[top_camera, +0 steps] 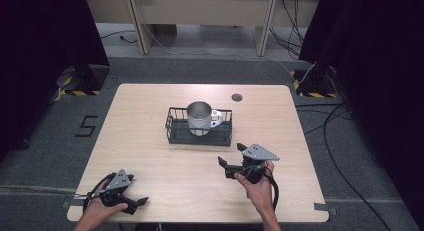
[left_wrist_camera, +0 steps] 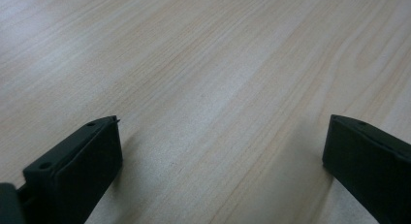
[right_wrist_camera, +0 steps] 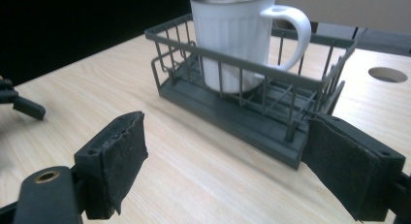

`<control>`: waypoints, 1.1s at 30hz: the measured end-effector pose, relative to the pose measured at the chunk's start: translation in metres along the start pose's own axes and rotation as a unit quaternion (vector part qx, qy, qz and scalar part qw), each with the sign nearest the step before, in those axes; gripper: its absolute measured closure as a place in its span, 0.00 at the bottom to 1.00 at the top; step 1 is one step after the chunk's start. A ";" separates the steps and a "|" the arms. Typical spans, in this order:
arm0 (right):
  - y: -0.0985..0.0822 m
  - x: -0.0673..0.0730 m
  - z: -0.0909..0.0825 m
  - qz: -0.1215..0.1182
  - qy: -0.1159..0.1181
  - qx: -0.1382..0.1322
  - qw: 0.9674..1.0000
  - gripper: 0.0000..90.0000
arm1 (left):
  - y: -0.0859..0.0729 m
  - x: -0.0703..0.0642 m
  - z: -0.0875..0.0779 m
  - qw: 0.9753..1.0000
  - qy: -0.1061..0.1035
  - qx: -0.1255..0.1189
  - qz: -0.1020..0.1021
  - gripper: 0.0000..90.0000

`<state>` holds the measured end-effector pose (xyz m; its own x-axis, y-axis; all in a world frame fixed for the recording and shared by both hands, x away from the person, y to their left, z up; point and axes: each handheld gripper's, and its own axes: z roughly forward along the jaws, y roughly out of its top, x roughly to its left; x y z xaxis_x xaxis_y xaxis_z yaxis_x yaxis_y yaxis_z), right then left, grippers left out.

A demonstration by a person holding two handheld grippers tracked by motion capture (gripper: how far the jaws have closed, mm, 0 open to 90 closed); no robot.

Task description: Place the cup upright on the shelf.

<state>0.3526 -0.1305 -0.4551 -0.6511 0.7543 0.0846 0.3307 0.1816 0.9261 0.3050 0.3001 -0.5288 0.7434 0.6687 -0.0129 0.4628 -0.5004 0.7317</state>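
Note:
A white mug (top_camera: 201,118) (right_wrist_camera: 240,37) with a handle stands upright inside a dark wire basket (top_camera: 174,127) (right_wrist_camera: 271,120) at the middle of the wooden table (top_camera: 150,161). My right gripper (top_camera: 230,159) (right_wrist_camera: 225,161) is open, a short way in front of the basket's near right corner, jaws wide apart and pointing at it. At the table's near left corner my left gripper (top_camera: 140,203) (left_wrist_camera: 220,156) rests low over bare wood, open with nothing between its jaws.
A round cable hole (top_camera: 237,97) (right_wrist_camera: 387,74) sits in the table behind the basket to the right. Dark curtains flank the table; cables (top_camera: 345,141) run over the grey floor on the right. Bare wood lies between the two grippers.

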 end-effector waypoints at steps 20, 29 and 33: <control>-0.029 0.001 -0.017 -0.003 0.009 0.022 1.000 0.17 | 0.000 0.000 0.000 1.000 0.000 0.000 0.000 0.00; -0.045 0.002 -0.020 -0.003 0.014 0.037 0.999 0.17 | 0.000 0.000 0.000 1.000 0.000 0.000 0.000 0.00; -0.050 0.002 -0.020 -0.006 0.010 0.048 0.999 0.17 | 0.000 0.000 0.000 1.000 0.000 0.000 0.000 0.00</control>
<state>0.3211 -0.1505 -0.4941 -0.6679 0.7397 0.0818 0.3859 0.2503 0.8879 0.3050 0.3001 -0.5287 0.7434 0.6687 -0.0137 0.4637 -0.5005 0.7311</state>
